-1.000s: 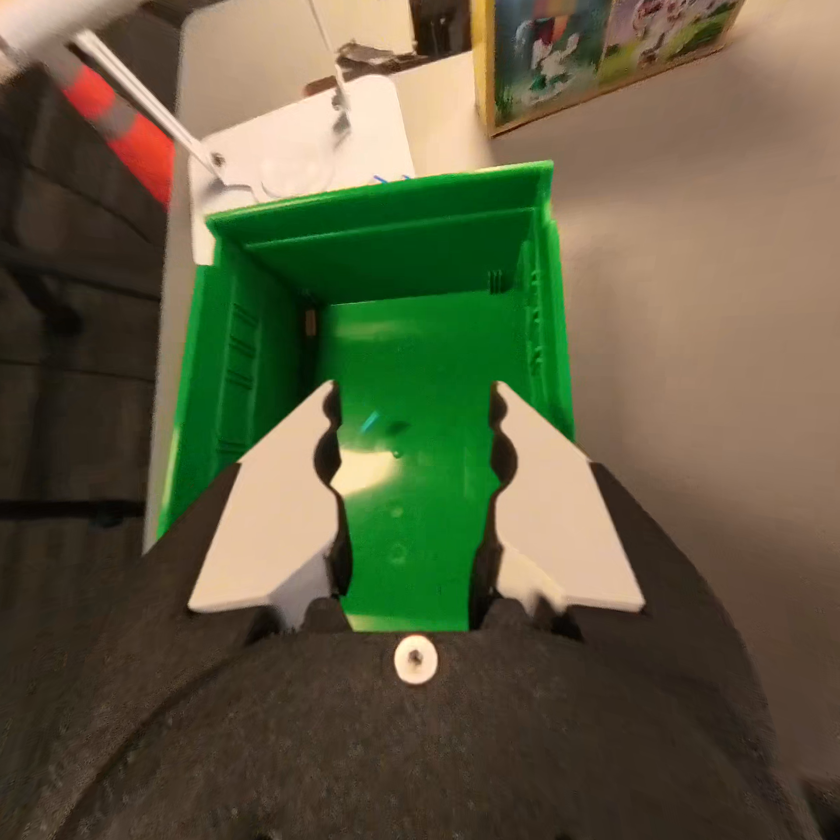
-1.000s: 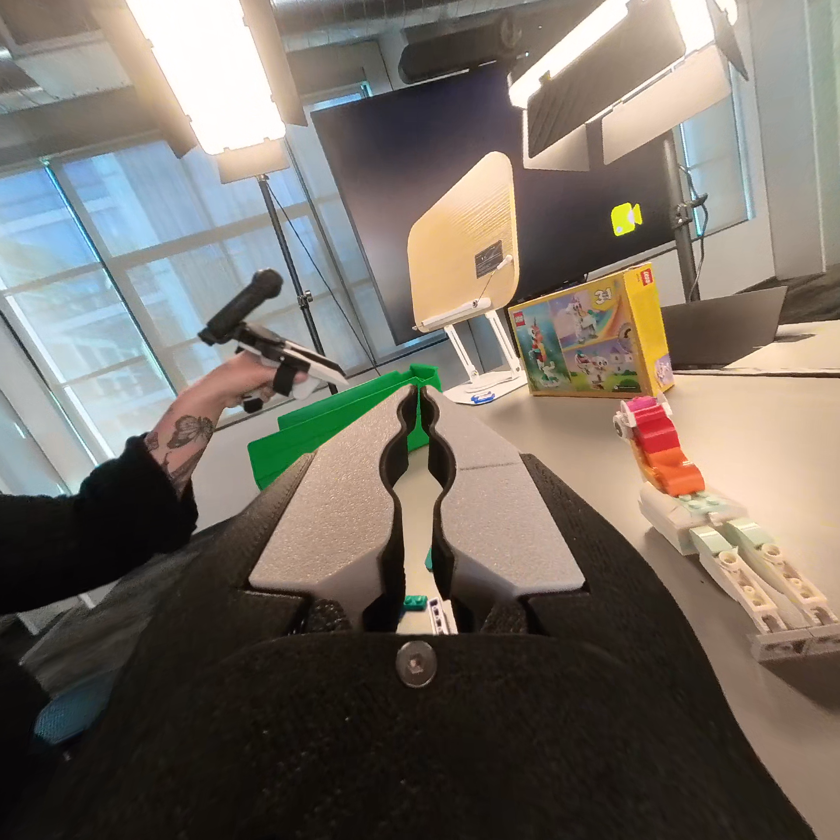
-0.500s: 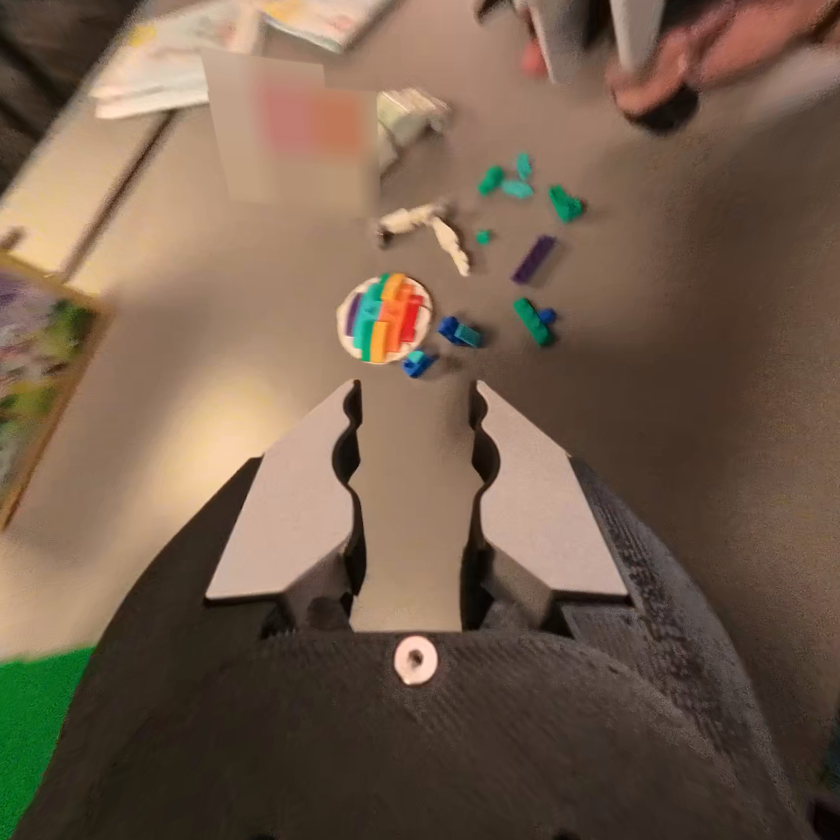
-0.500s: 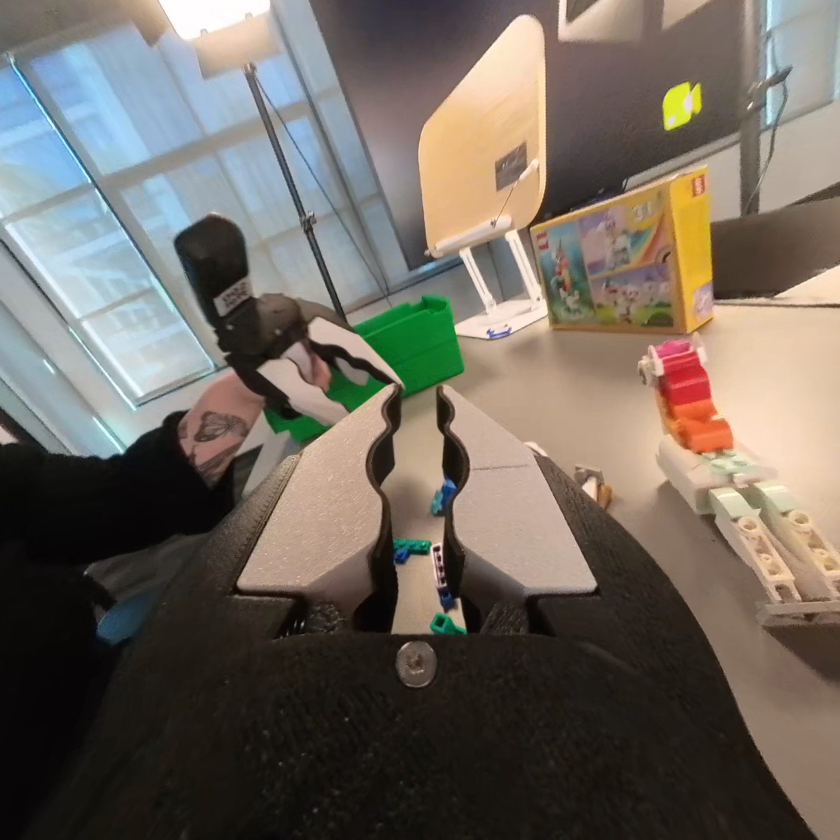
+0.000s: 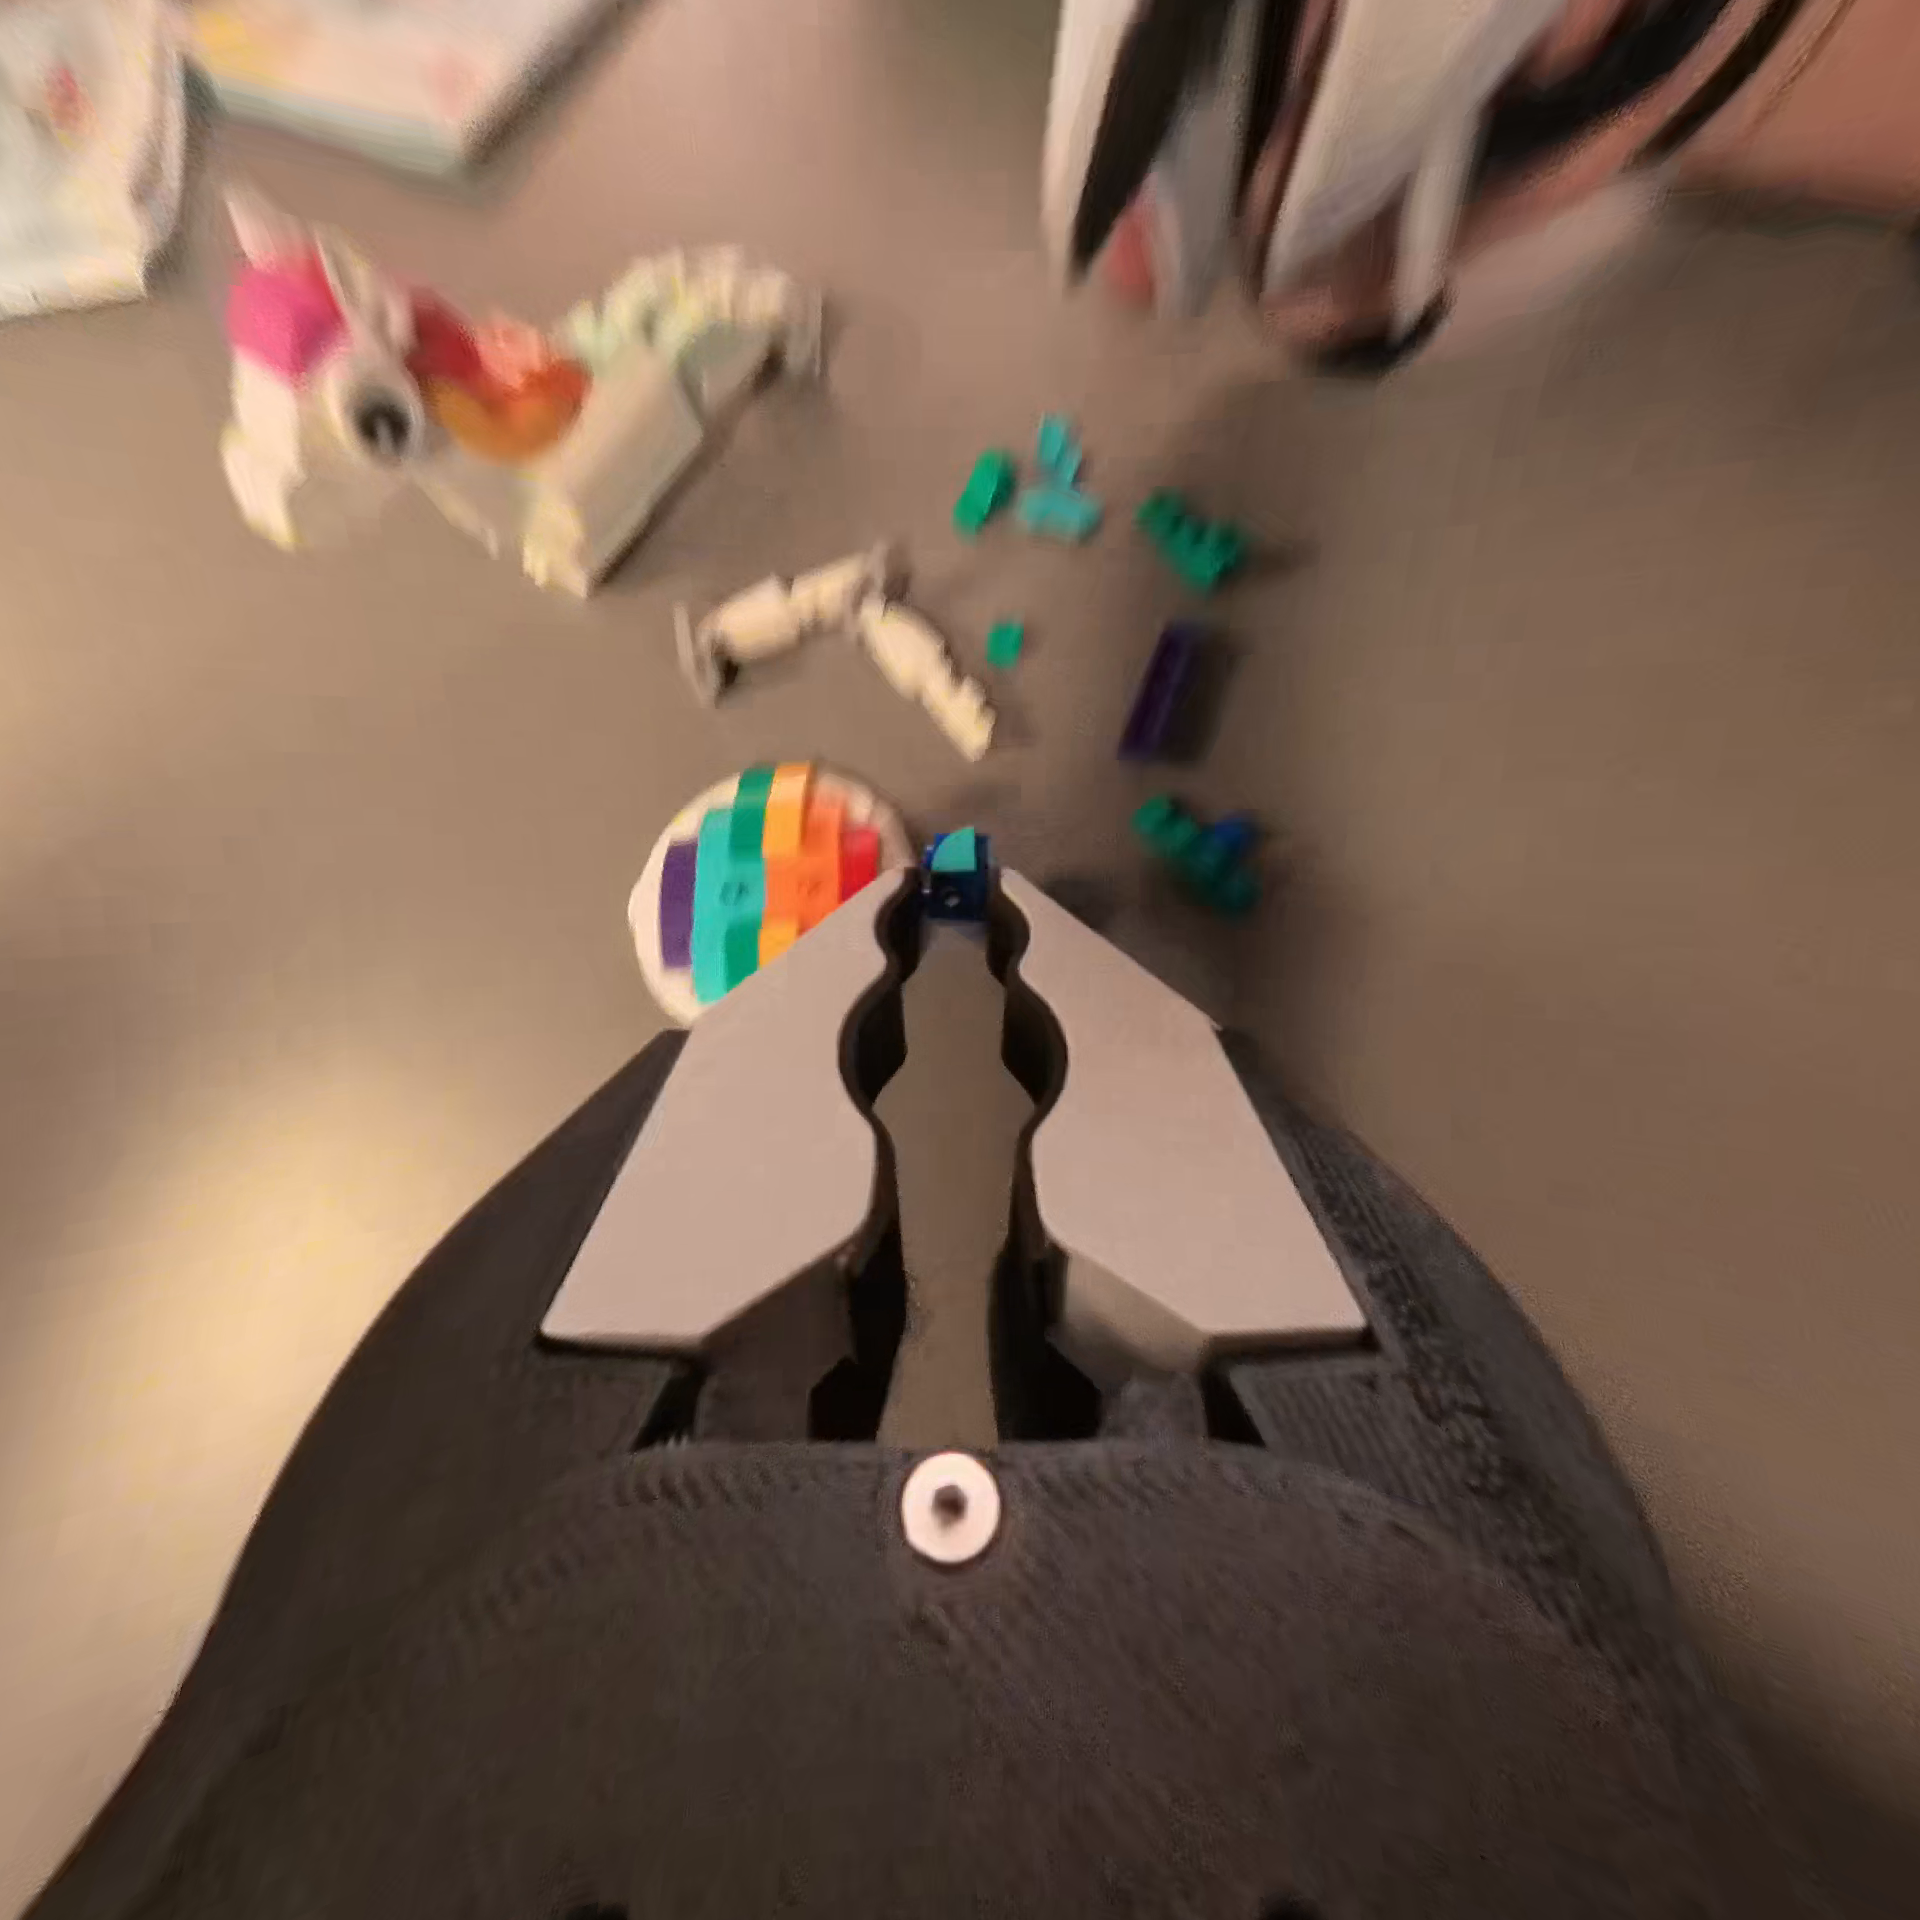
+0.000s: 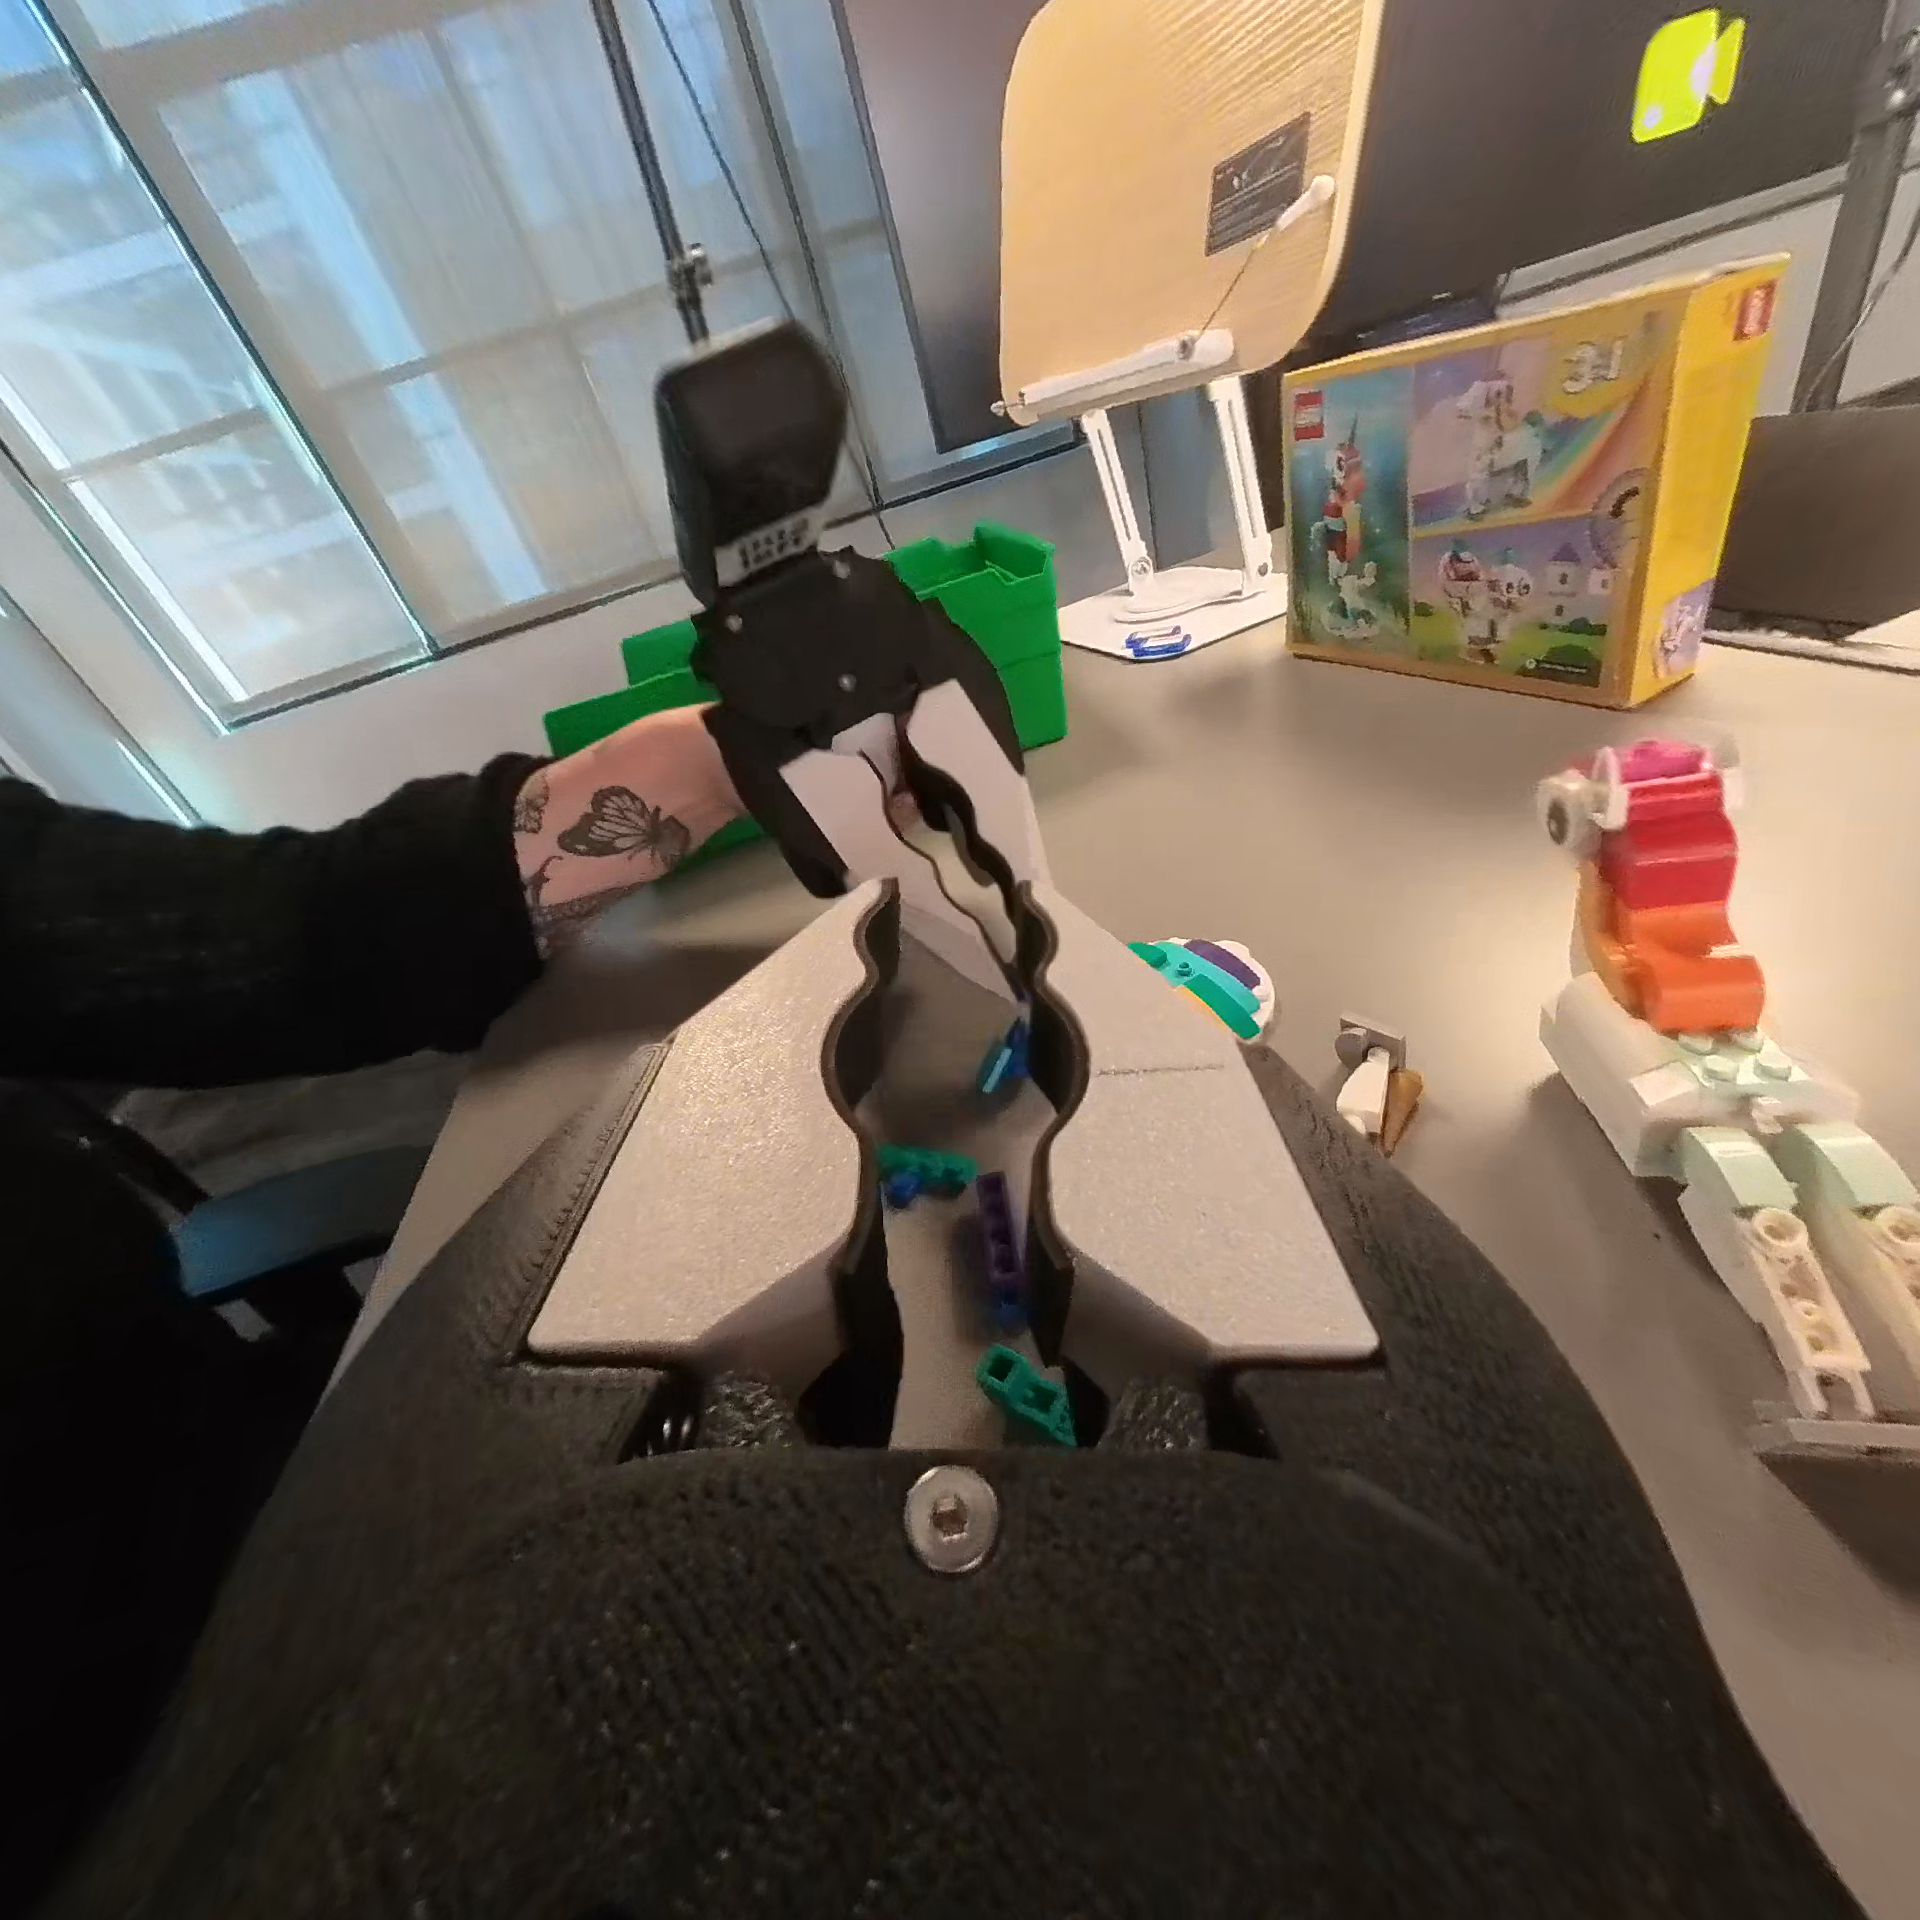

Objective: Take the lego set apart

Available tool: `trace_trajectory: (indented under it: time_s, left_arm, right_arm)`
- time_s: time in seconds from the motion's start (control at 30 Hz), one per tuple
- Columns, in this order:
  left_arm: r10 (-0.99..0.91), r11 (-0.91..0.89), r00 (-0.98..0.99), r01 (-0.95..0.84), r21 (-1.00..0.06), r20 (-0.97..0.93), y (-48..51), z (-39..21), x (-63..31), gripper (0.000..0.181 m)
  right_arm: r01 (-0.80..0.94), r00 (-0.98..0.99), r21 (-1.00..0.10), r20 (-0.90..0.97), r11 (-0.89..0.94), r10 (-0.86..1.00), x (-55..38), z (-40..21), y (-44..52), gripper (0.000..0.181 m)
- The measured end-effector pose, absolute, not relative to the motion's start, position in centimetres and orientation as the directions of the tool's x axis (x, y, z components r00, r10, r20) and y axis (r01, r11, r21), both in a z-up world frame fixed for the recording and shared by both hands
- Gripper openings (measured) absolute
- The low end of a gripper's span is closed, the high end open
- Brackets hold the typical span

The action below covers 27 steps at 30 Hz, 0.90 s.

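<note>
L gripper [image 5: 951, 883] now off green bin [image 6: 997, 623], onto blue brick [image 5: 954, 878]

Bare table [image 5: 1558, 1039] right of fingers; rainbow disc [image 5: 764, 888] close left.

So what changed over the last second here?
The left gripper swung from over the green bin down to the loose pieces and closed on a small blue piece. The right gripper stayed empty and open; the unicorn model stayed put.

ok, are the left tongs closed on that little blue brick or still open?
Closed on it: in the left wrist view the left tongs pinch the small blue brick between their tips, beside the rainbow disc.
</note>
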State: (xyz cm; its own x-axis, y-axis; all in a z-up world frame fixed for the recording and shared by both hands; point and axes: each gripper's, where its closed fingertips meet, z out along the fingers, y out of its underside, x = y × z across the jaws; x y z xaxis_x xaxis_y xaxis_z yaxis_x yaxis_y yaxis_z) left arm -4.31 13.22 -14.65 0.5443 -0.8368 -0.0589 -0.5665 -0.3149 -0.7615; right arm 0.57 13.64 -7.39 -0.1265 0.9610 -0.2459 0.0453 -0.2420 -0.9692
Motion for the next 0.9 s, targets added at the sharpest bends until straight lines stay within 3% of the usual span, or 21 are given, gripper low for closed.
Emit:
trace_trajectory:
  time_s: [0.03,0.1,0.23,0.47,0.57,0.9]
  left_arm:
    - [-0.849,-0.277,0.528,-0.492,-0.825,-0.030,12.9,-13.1,-3.1,0.011]
    - [-0.870,-0.170,0.491,-0.379,-0.910,-0.042,12.1,-10.1,-1.4,0.011]
    - [-0.892,0.037,0.428,-0.245,-0.969,-0.142,10.1,-6.1,0.7,0.011]
    - [-0.943,-0.066,0.331,-0.084,-0.994,0.035,8.5,-5.2,2.0,0.011]
    - [-0.954,-0.077,0.293,-0.064,-0.995,0.054,8.0,-5.1,2.1,0.011]
    - [-0.955,-0.045,0.294,-0.059,-0.997,0.026,8.0,-5.2,1.7,0.011]
  right_arm:
    - [0.050,-0.133,-0.975,-0.221,-0.216,0.966,0.5,-7.4,13.3,0.022]
    - [0.058,-0.177,-0.979,-0.204,-0.197,0.963,0.4,-7.3,12.3,0.024]
    - [-0.010,-0.343,-0.956,-0.273,-0.294,0.899,0.6,-5.4,9.7,0.031]
    - [-0.057,-0.289,-0.998,0.046,0.030,0.956,0.7,-5.6,8.3,0.013]
    - [-0.064,-0.329,-0.998,0.033,0.013,0.944,0.9,-5.6,7.8,0.007]
    - [-0.085,-0.362,-0.990,-0.074,-0.112,0.929,1.1,-5.0,8.2,0.020]
